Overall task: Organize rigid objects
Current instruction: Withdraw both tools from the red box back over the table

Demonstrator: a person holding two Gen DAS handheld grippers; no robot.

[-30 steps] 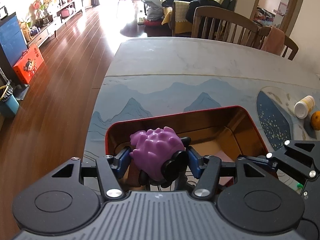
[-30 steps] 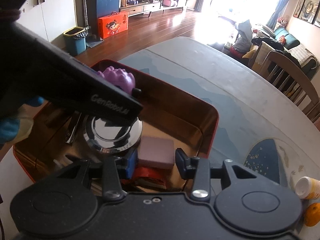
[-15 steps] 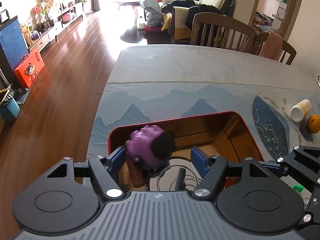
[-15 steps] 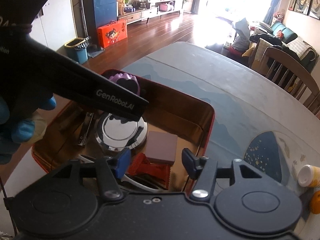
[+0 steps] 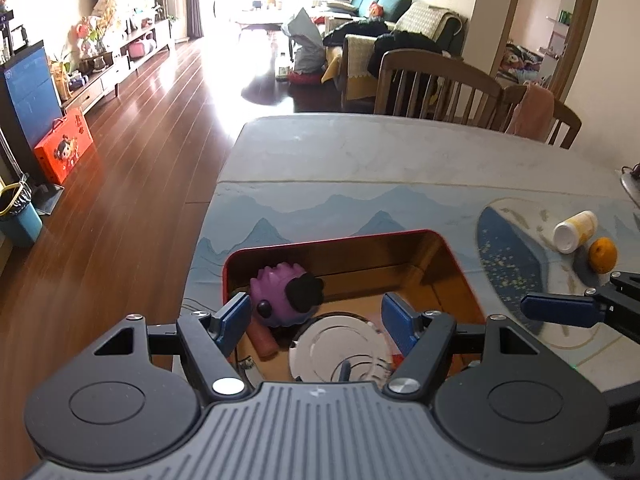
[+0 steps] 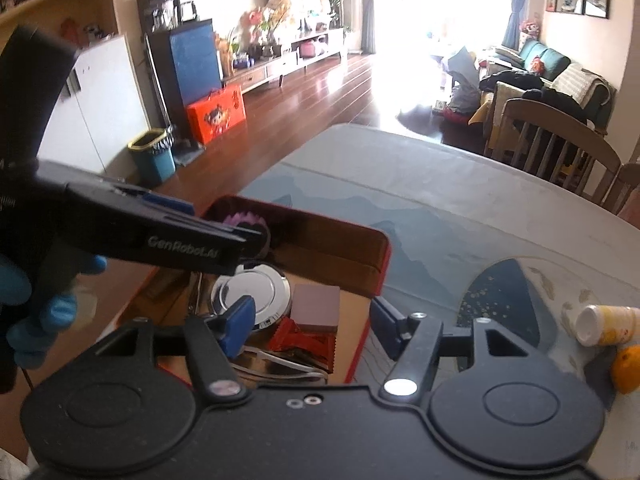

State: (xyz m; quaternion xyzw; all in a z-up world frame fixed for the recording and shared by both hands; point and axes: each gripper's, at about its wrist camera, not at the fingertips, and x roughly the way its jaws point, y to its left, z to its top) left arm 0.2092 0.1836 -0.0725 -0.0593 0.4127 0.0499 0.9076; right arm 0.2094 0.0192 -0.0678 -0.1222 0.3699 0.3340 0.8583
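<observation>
Left wrist: purple toy (image 5: pixel 283 295) now out of left tool (image 5: pixel 316 320).

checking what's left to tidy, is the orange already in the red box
No, the orange lies on the table beside a small yellow bottle, outside the red box.

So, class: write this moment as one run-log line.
left hand-held gripper: open, jaws just widened, empty | right hand-held gripper: open, jaws just widened, empty | purple toy: in red box | pink block: in box
</observation>
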